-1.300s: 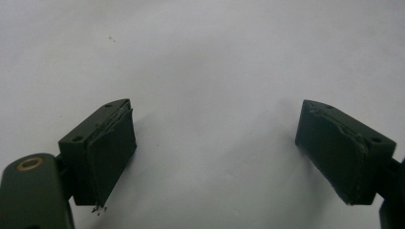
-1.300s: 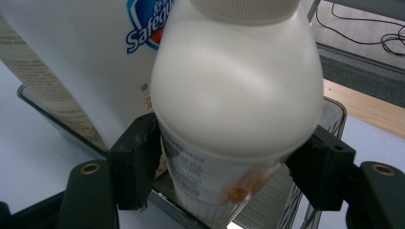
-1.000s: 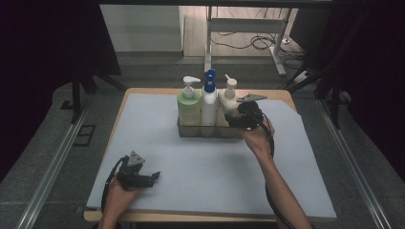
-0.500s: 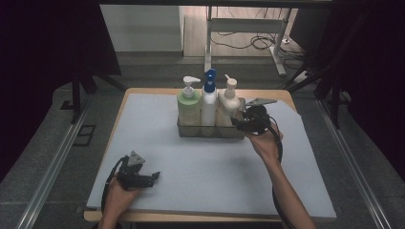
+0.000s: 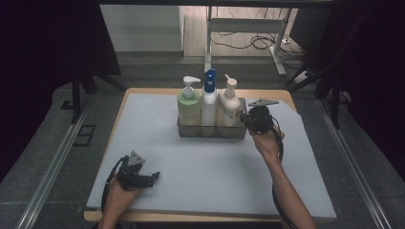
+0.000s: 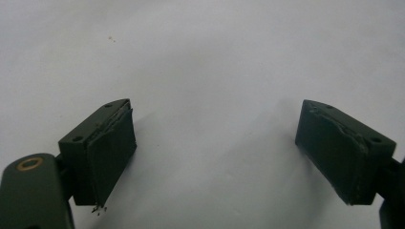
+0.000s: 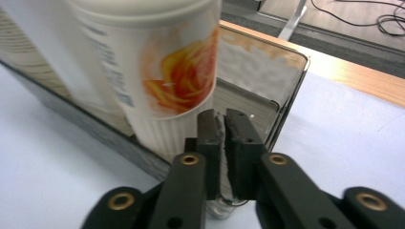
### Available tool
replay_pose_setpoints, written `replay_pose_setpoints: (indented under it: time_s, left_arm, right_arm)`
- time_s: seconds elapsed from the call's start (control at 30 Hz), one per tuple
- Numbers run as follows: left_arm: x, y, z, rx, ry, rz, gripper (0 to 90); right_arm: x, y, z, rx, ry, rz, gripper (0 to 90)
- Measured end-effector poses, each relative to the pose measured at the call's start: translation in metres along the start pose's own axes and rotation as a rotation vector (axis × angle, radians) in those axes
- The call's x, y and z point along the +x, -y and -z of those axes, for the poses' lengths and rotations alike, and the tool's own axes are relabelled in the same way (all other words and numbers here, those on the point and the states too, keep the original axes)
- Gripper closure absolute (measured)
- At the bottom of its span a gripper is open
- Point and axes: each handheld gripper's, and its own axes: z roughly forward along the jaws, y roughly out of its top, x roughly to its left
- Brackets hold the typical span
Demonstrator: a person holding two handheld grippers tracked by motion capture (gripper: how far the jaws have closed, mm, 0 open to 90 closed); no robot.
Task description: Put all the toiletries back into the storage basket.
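Observation:
A clear plastic caddy [image 5: 210, 130] stands at the table's far middle. It holds a green pump bottle [image 5: 189, 109], a white bottle with a blue spray head [image 5: 208, 102] and a cream pump bottle [image 5: 230, 107]. My right gripper [image 5: 249, 119] is at the caddy's right end, shut on its clear wall [image 7: 248, 90] beside the cream bottle with an orange print [image 7: 167, 71]. My left gripper [image 5: 152, 178] rests near the front left edge, open, with nothing but bare mat between its pads [image 6: 112, 148].
A pale grey mat [image 5: 215, 167] covers the wooden table [image 5: 282, 94]. Dark curtains hang at both sides, and a desk frame with cables [image 5: 248, 40] stands on the floor beyond the far edge.
My right gripper has shifted slightly to the right and toward the person, staying at the caddy's end. The left gripper has not moved.

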Motion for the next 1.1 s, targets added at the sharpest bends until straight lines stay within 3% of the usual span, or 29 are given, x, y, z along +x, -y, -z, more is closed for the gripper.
replay_pose_setpoints:
  time_s: [0.3,0.63,1.1]
  left_arm:
    - [0.0,0.0,0.0,0.0,0.001,0.0,13.2]
    - [0.0,0.0,0.0,-0.001,0.0,0.001,13.2]
    - [0.0,0.0,0.0,-0.002,0.001,0.002,13.2]
  right_arm:
    - [-0.004,-0.002,-0.022,0.036,0.024,-0.025,89.4]
    - [-0.008,0.008,-0.046,0.074,-0.01,-0.054,89.5]
    - [0.001,0.011,-0.048,0.071,-0.03,-0.048,89.5]
